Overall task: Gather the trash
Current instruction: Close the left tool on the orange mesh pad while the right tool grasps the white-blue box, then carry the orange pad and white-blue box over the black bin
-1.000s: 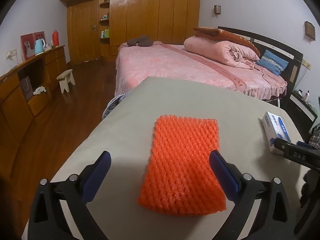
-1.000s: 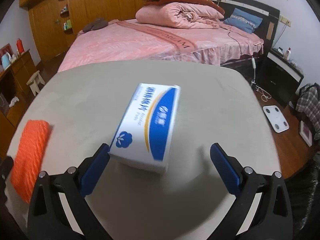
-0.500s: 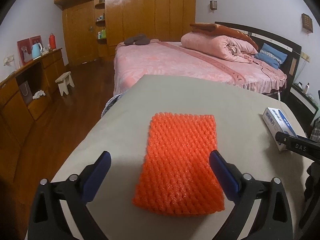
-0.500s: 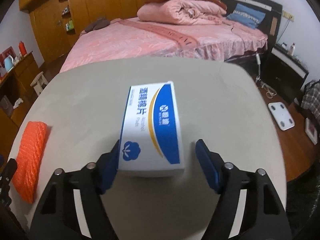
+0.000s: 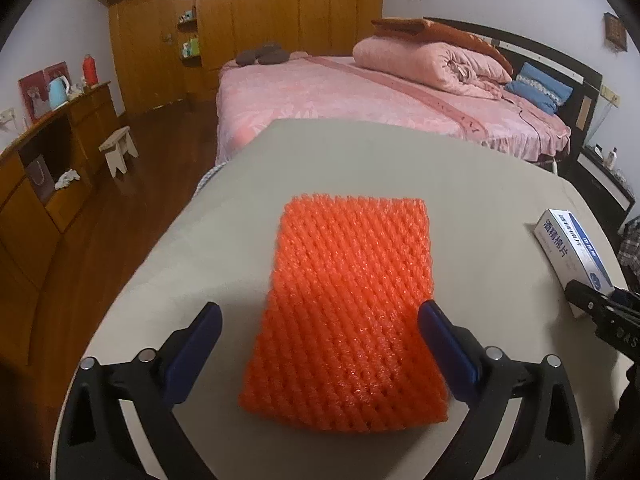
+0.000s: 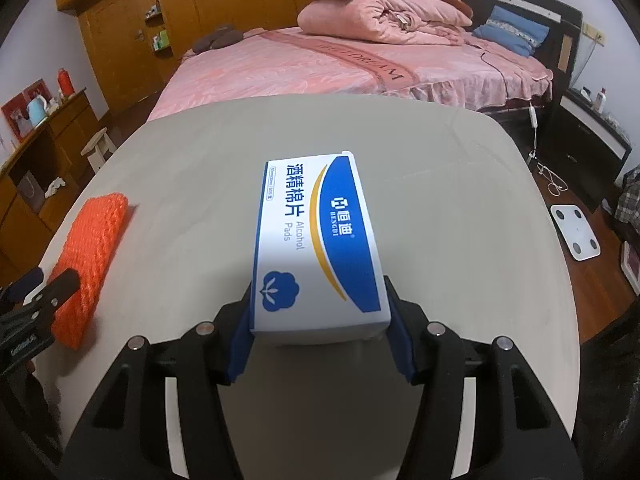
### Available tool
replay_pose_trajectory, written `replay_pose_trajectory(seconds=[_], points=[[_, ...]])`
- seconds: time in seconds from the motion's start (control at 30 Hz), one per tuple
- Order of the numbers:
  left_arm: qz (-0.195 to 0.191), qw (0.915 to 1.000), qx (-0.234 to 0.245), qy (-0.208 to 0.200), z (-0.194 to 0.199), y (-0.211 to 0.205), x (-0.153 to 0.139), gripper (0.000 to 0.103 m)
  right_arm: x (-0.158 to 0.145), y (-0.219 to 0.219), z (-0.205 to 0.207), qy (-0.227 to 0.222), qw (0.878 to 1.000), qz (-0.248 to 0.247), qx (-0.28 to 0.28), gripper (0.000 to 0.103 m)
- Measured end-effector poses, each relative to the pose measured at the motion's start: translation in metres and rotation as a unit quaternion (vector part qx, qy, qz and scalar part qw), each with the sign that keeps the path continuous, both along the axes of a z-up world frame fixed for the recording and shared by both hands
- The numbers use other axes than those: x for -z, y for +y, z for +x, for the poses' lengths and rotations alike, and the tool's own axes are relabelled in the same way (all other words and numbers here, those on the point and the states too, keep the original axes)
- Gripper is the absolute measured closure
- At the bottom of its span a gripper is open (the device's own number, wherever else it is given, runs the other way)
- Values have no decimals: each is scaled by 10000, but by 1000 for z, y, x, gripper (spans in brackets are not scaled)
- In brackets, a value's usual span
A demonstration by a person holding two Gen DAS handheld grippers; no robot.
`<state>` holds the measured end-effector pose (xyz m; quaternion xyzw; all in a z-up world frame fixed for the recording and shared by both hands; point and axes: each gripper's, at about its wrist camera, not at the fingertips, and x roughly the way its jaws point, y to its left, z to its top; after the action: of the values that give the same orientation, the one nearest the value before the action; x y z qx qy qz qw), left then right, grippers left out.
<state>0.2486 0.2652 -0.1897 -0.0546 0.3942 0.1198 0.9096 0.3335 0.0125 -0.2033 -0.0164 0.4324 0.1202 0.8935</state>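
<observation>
An orange foam net (image 5: 352, 300) lies flat on the round beige table (image 5: 360, 160). My left gripper (image 5: 319, 310) is open just above it, its blue pads either side of the net's near half and apart from it. A white and blue box of alcohol pads (image 6: 316, 236) sits further right on the table. My right gripper (image 6: 320, 300) is closing on the box's near end, and both blue pads meet its long sides. The net also shows at the left of the right wrist view, orange foam net (image 6: 92, 256). The box (image 5: 572, 248) appears at the right edge of the left wrist view.
A pink bed (image 6: 320, 64) with a rolled quilt stands beyond the table. Wooden wardrobes (image 5: 280, 20) line the back wall, low cabinets (image 5: 48, 160) the left. A small stool (image 5: 118, 150) and a white scale (image 6: 576, 232) are on the wooden floor.
The right gripper's jaws have come in from wide open onto the box's sides, and the box now lies straight between them. The left gripper has hardly moved over the net.
</observation>
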Motion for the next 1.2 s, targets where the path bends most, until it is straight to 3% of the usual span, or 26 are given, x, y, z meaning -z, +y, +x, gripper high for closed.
replay_pose_trajectory(seconds=[0.17, 0.63, 0.7, 0.77, 0.93, 1.2], points=[[-62, 9999, 110, 116, 4, -4, 4, 11, 1, 3, 0, -8, 10000, -47, 13, 46], [-451, 9986, 78, 255, 4, 6, 14, 12, 7, 12, -1, 20, 9996, -289, -10, 43], [-488, 9985, 144, 219, 3, 6, 13, 21, 7, 12, -1, 22, 9996, -293, -10, 43], [-542, 9980, 290, 134, 1, 2, 10, 42, 7, 12, -1, 16, 9995, -302, -5, 45], [-699, 9963, 506, -37, -5, -8, 5, 75, 2, 6, 0, 34, 10000, 6, -41, 49], [-688, 9958, 495, -344, -20, -26, -15, 78, -29, -6, -16, -271, 9994, 95, -179, 49]])
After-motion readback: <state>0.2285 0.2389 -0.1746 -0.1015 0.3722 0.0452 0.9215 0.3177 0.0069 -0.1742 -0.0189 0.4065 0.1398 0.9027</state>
